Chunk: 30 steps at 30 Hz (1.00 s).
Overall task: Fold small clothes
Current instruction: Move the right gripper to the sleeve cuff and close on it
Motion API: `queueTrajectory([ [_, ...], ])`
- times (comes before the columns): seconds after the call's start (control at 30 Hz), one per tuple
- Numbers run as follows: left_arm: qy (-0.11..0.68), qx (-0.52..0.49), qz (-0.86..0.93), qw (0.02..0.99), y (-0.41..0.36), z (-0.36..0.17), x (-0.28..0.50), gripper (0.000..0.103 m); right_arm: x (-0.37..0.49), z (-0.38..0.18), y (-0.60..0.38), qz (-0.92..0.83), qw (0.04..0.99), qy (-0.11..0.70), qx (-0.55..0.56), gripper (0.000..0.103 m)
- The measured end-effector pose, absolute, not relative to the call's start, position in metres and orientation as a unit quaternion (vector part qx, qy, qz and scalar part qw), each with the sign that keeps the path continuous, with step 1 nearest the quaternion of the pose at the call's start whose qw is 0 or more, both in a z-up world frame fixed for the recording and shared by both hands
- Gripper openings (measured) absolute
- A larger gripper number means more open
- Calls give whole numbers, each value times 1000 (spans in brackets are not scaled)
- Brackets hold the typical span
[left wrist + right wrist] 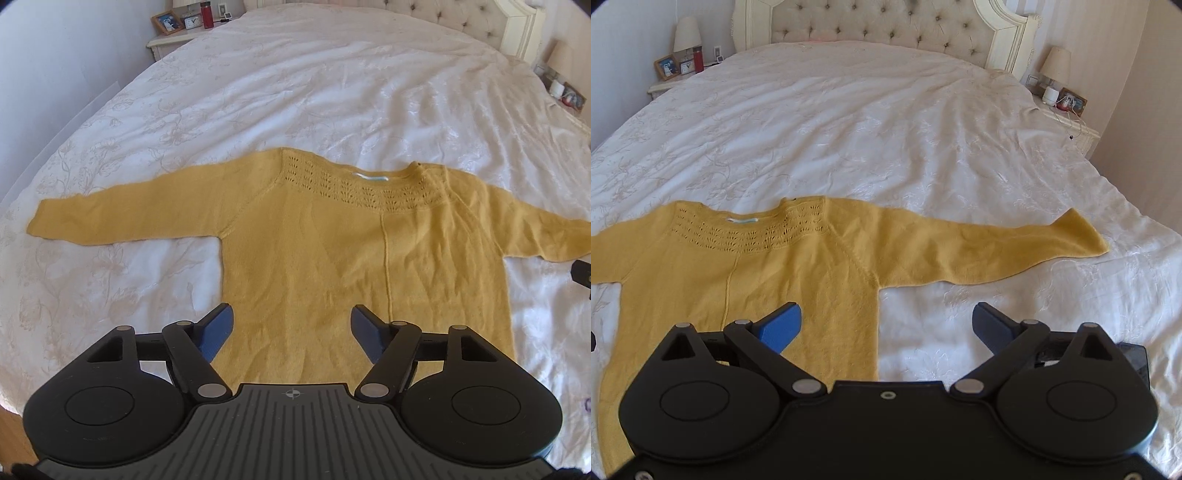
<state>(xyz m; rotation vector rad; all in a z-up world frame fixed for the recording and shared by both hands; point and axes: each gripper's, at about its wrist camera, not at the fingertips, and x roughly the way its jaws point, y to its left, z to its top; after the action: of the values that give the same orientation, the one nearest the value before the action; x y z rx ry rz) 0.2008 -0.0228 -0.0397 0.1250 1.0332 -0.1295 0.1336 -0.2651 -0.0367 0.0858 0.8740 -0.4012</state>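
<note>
A small mustard-yellow knit sweater (314,251) lies flat on the white bedspread (295,92), neck away from me, both sleeves spread out sideways. My left gripper (291,317) is open and empty, held above the sweater's lower body near its left side. In the right wrist view the sweater (775,269) fills the lower left, and its right sleeve (1015,251) stretches to the right. My right gripper (886,317) is open and empty, above the sweater's right side edge, below the armpit.
The bed has a tufted headboard (879,26). A nightstand at the left holds a lamp (686,35), a photo frame and a red bottle (207,14). A nightstand at the right holds a lamp (1056,66) and small items. White bedspread (886,129) lies beyond the sweater.
</note>
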Motion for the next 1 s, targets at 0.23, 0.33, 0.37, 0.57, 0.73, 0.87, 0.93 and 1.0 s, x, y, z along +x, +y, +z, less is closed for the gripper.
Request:
queueTrajectory([
  [0.23, 496, 37, -44, 866, -43, -37, 208, 69, 153, -51, -350, -184, 872, 446, 82, 79],
  [0.33, 504, 25, -33, 863, -50, -36, 207, 69, 158, -56, -396, -189, 865, 454, 103, 78],
  [0.37, 509, 22, -31, 860, -52, -36, 207, 69, 159, -58, -415, -193, 861, 457, 112, 78],
  [0.57, 514, 14, -2, 858, -65, -31, 201, 69, 165, -68, -510, -247, 843, 461, 128, 78],
  [0.73, 522, 12, 13, 853, -74, -30, 198, 69, 170, -73, -578, -290, 834, 449, 133, 78],
  [0.87, 525, 18, 18, 851, -81, -30, 197, 69, 181, -89, -613, -294, 823, 468, 134, 78],
  [0.93, 526, 18, 20, 850, -83, -30, 197, 69, 186, -102, -623, -291, 812, 484, 145, 77],
  [1.0, 526, 18, 19, 850, -84, -31, 198, 69, 189, -116, -630, -283, 802, 500, 162, 67],
])
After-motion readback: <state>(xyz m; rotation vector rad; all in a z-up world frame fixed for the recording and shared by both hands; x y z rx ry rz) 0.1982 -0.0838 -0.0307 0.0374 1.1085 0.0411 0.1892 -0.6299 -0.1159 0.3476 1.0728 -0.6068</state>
